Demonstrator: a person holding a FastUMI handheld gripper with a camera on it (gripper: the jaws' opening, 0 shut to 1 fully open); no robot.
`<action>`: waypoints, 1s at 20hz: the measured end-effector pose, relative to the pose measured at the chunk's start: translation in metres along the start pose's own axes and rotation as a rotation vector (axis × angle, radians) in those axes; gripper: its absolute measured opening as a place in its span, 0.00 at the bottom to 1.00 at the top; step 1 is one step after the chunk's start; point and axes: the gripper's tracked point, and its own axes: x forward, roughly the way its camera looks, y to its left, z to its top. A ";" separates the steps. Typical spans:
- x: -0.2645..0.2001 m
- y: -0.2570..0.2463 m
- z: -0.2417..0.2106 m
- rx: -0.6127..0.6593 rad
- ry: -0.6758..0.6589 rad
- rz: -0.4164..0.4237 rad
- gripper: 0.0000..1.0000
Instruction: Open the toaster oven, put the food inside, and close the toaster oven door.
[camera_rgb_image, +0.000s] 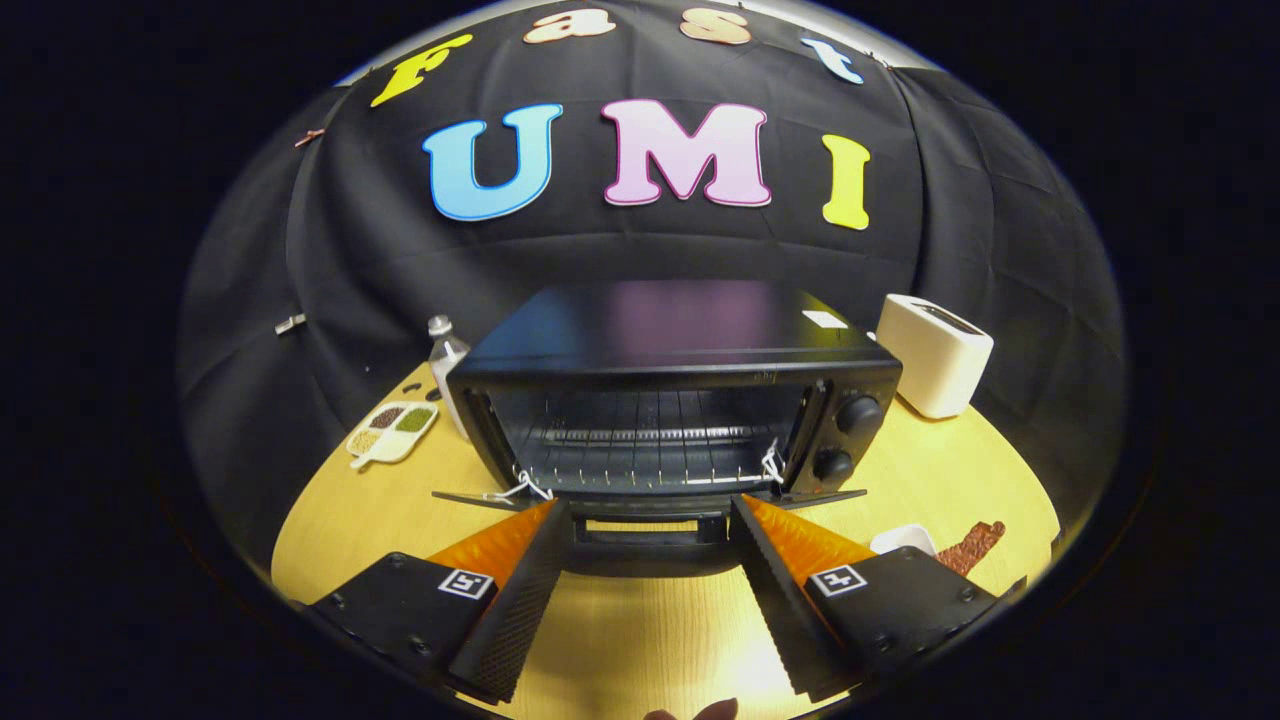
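Toaster oven (680, 400) door (650, 500) down, cavity clear past spread gripper (650, 510) fingers; bottle (445, 365) left, white toaster (935, 355) right.

The toaster oven (672, 400) stands at the centre of the desk (930, 475), its door (650, 497) lying open toward the fingers (520, 590). A bottle (446, 362) and a divided dish (392, 432) are at its left, a toaster (934, 355) at its right.

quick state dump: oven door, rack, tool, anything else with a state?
toaster oven door: open, folded down flat, its handle between the fingertips
oven rack: bare, no food on it
tool: open, fingers spread, gripping nothing
pop-up toaster: upright, right of the oven
bottle: upright, cap on
divided dish: filled compartments
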 end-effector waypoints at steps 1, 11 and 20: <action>-0.002 0.001 -0.008 -0.012 0.018 0.001 0.98; -0.013 -0.004 -0.077 -0.038 0.193 0.022 0.98; -0.070 0.006 -0.076 -0.103 0.204 0.261 0.98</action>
